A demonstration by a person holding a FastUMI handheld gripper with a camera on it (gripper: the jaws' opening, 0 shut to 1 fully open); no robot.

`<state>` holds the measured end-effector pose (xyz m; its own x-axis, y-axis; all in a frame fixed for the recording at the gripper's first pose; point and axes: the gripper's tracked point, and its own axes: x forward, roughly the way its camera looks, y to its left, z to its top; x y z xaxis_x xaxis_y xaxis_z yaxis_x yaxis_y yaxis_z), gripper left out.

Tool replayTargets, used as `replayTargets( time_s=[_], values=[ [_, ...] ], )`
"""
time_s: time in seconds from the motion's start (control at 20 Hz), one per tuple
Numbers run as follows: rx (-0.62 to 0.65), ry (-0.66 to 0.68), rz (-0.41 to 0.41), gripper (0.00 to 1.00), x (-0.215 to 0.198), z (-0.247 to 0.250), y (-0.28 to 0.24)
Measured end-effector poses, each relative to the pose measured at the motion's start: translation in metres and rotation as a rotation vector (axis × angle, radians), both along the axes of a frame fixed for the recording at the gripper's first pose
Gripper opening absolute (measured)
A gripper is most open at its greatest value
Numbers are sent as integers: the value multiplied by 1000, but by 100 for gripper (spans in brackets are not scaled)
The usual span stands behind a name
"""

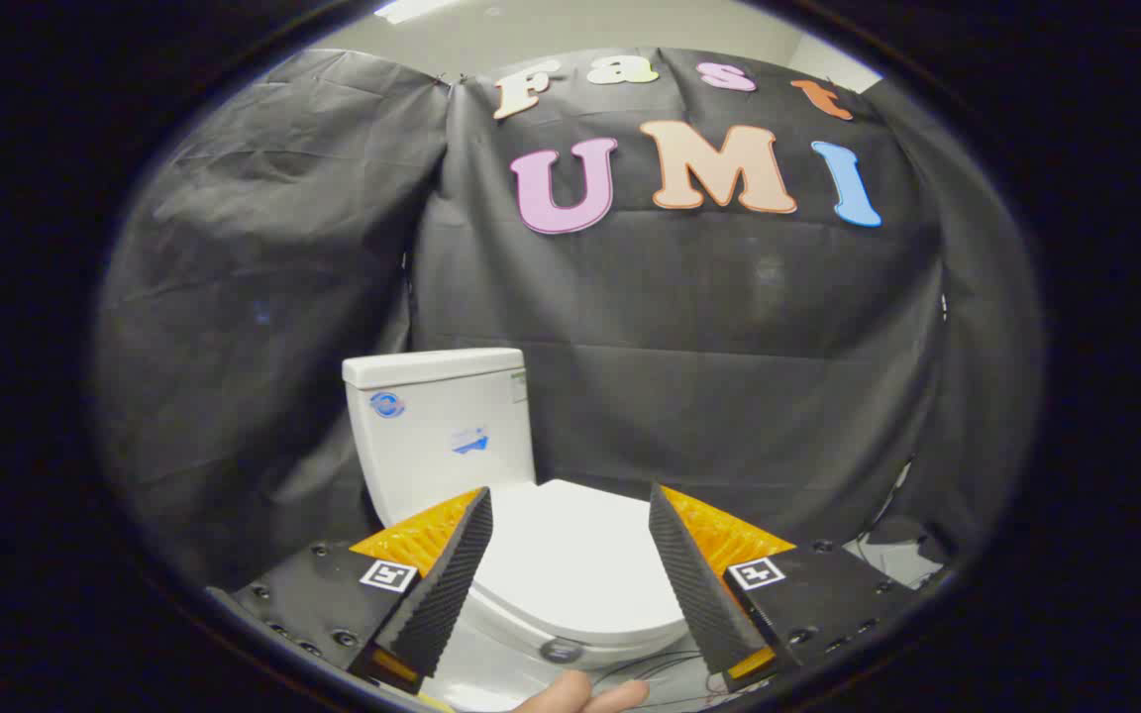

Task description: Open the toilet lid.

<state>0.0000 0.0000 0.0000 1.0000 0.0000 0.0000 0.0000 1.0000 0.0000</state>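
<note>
A white toilet stands against the black cloth wall, its lid point(575, 560) lying flat and closed on the bowl. Its tank point(442, 426) rises behind the lid, beyond my left finger. My gripper point(570, 510) hangs open above the lid, with nothing between its fingers; the lid shows through the gap. The left finger point(447, 584) and right finger point(694, 574) stand wide apart, clear of the lid. The front rim of the bowl point(561, 649) shows just below the lid's edge.
Black cloth walls close in the booth behind and on both sides of the toilet. A person's fingertips point(585, 693) show just below the fingers. Thin cables point(670, 662) lie on the pale floor by the bowl's front.
</note>
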Motion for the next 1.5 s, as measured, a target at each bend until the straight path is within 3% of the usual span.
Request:
replayTargets(
  time_s=[0.2,0.35,0.8,1.25,1.5],
  values=[
    [12,17,-19,100,-5,-11,21],
    [92,-54,-42,100,-10,-6,25],
    [197,-117,-120,97,-24,-6,-3],
    [296,-17,-138,97,-9,-51,-17],
    [461,33,-147,97,-5,-80,-24]
  ],
)
